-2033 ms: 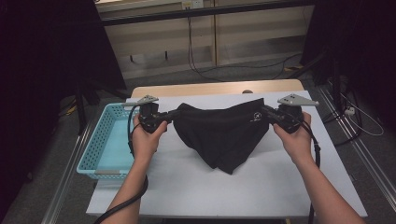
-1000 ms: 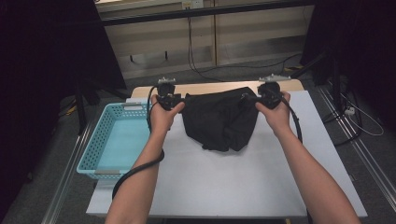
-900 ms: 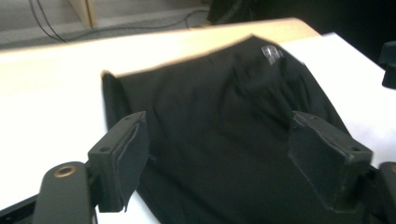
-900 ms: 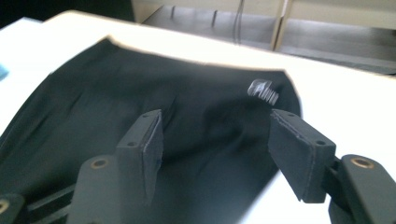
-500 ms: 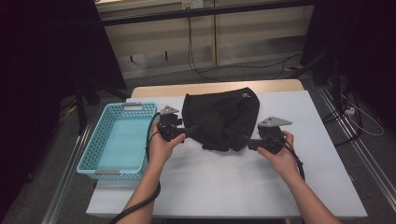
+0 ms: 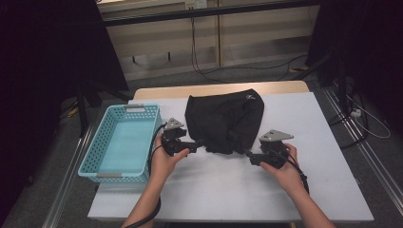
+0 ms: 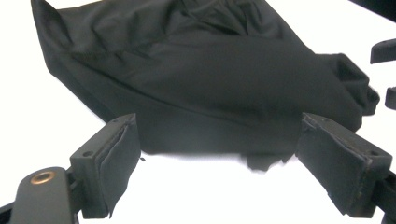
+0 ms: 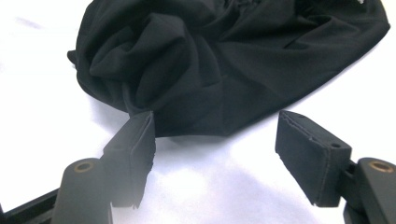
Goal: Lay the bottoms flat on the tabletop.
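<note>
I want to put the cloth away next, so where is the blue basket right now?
In the high view the blue basket sits at the table's left edge, just left of the left hand-held gripper and the black cloth.

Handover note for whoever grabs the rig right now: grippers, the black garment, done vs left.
Left gripper: open, jaws have just been opening, nothing between them, at the near left edge of the black garment.
Right gripper: open, jaws just opened too, nothing between them, at the garment's near right corner.
Garment: bunched and roughly folded on the white table, released by both grippers.
Blue basket: empty, left of the garment.
Done: one rough fold.
Left: probably further folding, perhaps into the basket.
</note>
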Available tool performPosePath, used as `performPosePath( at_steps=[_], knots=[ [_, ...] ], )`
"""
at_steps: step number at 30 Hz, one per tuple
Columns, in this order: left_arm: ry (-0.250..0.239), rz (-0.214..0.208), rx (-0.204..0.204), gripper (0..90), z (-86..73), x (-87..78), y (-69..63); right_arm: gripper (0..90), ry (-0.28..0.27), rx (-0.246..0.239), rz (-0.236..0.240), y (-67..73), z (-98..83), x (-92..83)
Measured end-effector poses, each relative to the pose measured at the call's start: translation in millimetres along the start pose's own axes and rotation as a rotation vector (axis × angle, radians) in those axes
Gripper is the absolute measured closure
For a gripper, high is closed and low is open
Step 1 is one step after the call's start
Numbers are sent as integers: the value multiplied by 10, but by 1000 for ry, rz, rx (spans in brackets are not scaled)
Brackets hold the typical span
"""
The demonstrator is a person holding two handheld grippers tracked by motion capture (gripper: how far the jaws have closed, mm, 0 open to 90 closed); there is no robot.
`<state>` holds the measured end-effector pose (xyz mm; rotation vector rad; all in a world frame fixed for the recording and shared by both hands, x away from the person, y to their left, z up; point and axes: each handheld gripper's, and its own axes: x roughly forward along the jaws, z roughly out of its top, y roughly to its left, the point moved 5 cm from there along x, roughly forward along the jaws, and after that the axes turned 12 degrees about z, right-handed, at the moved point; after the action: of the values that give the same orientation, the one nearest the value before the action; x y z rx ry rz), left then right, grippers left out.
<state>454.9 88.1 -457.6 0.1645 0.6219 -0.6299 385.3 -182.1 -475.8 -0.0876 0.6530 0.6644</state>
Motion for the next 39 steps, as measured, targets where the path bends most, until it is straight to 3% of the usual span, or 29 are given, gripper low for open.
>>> performPosePath(
  at_steps=[4,11,19,23,25,30,37,38,39],
  knots=[
    [4,-22,32,139,-2,26,-65,322,23,-9,3,2,-24,39],
    [-12,-31,48,145,-5,22,-119,620,-17,-15,36,42,21,9],
    [-2,-29,68,158,-54,7,-203,660,-7,-78,66,205,67,56],
    [7,-69,57,202,-81,6,-285,648,29,-101,83,295,63,158],
    [3,-61,63,220,-76,12,-302,613,42,-113,74,296,58,229],
    [14,-96,82,269,-90,61,-421,598,87,-111,53,236,31,376],
    [15,-123,106,258,-81,150,-602,756,86,-94,66,210,23,418],
    [12,-136,106,259,-79,173,-661,838,93,-104,64,209,24,414],
    [13,-137,111,265,-82,184,-685,855,97,-113,58,200,25,406]
  ],
)
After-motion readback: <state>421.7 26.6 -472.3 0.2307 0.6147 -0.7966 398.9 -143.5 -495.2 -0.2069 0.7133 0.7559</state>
